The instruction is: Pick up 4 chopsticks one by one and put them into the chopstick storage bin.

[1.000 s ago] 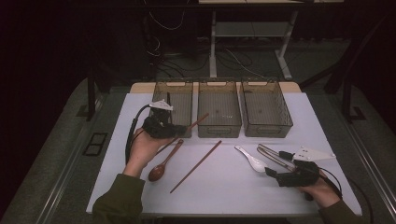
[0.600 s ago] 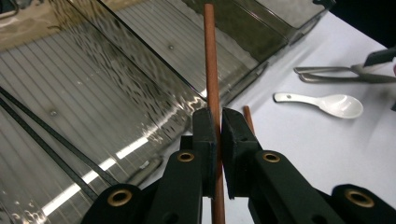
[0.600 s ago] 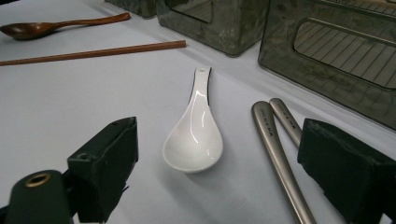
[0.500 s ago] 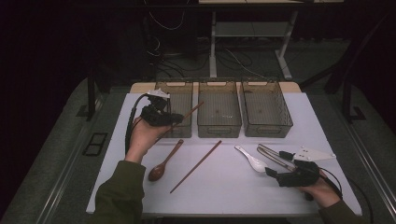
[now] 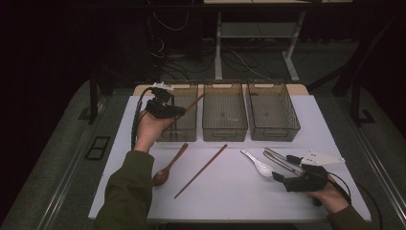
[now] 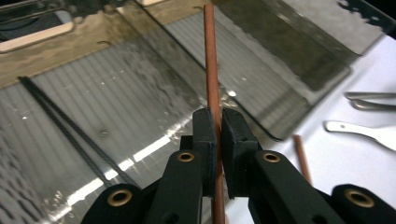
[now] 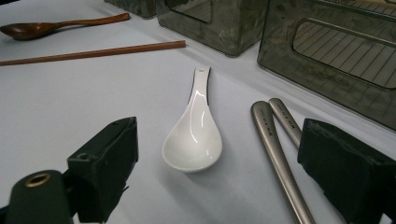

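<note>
The high view looks forward and down from above the near edge of the desk (image 5: 230, 191), taking in its whole top. The right claw's (image 7: 219, 186) camera sits low and close to the white spoon (image 7: 194, 135), which the high view shares (image 5: 258, 165); the left claw's (image 6: 218, 135) camera looks closely down into a bin (image 6: 116, 116).

Reddish-brown chopstick (image 6: 211, 70); white spoon (image 7: 194, 140); smoky grey ribbed bins (image 5: 225, 115); black jaws.

The room is dark, and light falls mostly on the white table (image 5: 297, 110). Its surface is plain and pale. Behind it stands a desk frame with light metal legs (image 5: 218, 52), and loose cables (image 5: 167, 24) hang and lie near it. The floor (image 5: 57, 158) is grey carpet. A black floor socket plate (image 5: 97, 147) sits left of the table.
</note>
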The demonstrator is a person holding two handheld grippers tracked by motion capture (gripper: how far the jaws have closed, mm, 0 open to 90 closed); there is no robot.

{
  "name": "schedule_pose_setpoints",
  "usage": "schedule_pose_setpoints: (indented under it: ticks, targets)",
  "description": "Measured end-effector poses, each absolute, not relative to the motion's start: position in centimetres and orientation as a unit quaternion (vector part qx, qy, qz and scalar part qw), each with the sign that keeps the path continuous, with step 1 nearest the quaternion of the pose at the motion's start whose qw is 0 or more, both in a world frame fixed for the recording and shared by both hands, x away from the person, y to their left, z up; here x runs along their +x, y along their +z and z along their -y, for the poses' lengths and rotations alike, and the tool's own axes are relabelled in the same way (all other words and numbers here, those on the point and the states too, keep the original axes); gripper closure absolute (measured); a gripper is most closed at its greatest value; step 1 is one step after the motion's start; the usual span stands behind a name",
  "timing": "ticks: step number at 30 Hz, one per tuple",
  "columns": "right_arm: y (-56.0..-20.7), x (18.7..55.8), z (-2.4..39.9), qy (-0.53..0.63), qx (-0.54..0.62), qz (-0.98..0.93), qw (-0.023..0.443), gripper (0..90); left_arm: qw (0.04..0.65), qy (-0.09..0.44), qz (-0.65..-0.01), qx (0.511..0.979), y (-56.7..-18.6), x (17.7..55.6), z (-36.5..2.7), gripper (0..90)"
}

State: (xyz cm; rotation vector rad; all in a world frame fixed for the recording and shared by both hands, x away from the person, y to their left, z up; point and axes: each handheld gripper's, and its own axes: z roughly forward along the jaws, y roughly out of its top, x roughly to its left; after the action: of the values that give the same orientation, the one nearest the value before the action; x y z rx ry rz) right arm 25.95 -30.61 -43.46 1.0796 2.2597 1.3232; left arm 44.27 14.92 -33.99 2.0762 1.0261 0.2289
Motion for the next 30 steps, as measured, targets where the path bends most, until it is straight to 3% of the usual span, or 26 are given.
schedule_pose_setpoints:
  ticks: [30]
  targets:
    - [-43.5,26.0,30.5,0.463,0.376,-0.788,0.151,12.3,0.371,0.134,-0.474,0.787,-35.6,51.2,-14.3,83.9]
